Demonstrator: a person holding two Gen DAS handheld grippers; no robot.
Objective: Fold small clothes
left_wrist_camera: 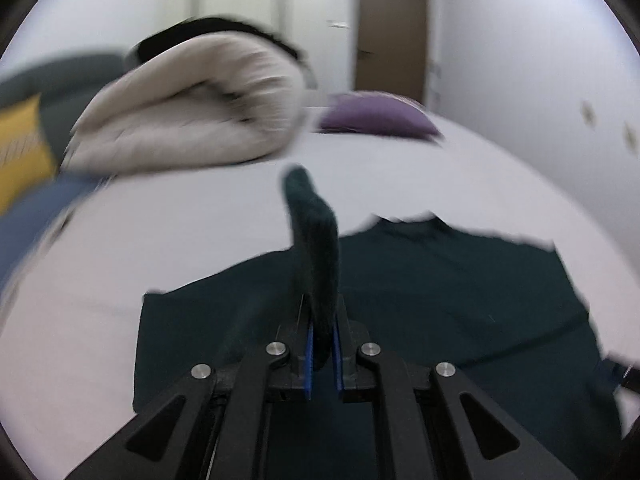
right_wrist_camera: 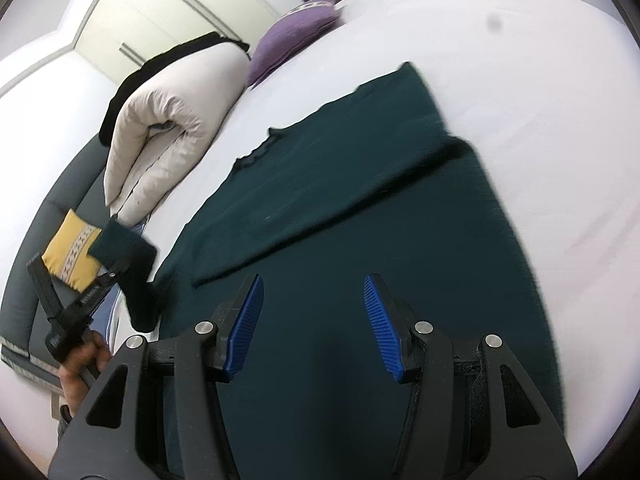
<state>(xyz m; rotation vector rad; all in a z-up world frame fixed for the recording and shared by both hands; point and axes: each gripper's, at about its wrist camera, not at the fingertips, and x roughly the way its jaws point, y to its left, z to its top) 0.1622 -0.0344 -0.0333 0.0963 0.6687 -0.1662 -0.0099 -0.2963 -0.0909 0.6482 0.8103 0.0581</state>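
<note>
A dark green sweater (right_wrist_camera: 360, 208) lies spread on the white bed (right_wrist_camera: 540, 100), with its right sleeve folded across the body. It also shows in the left wrist view (left_wrist_camera: 440, 292). My left gripper (left_wrist_camera: 322, 344) is shut on the sweater's left sleeve (left_wrist_camera: 314, 232), whose cuff stands up between the blue pads. In the right wrist view the left gripper (right_wrist_camera: 108, 270) holds that sleeve (right_wrist_camera: 128, 260) lifted at the bed's left edge. My right gripper (right_wrist_camera: 314, 328) is open and empty, just above the sweater's lower body.
A folded cream duvet (right_wrist_camera: 160, 128) with a black garment on top lies at the bed's far left. A purple pillow (right_wrist_camera: 296, 36) sits at the head. A grey sofa with a yellow cushion (right_wrist_camera: 70, 254) stands beside the bed. A wall (left_wrist_camera: 540, 80) bounds the right side.
</note>
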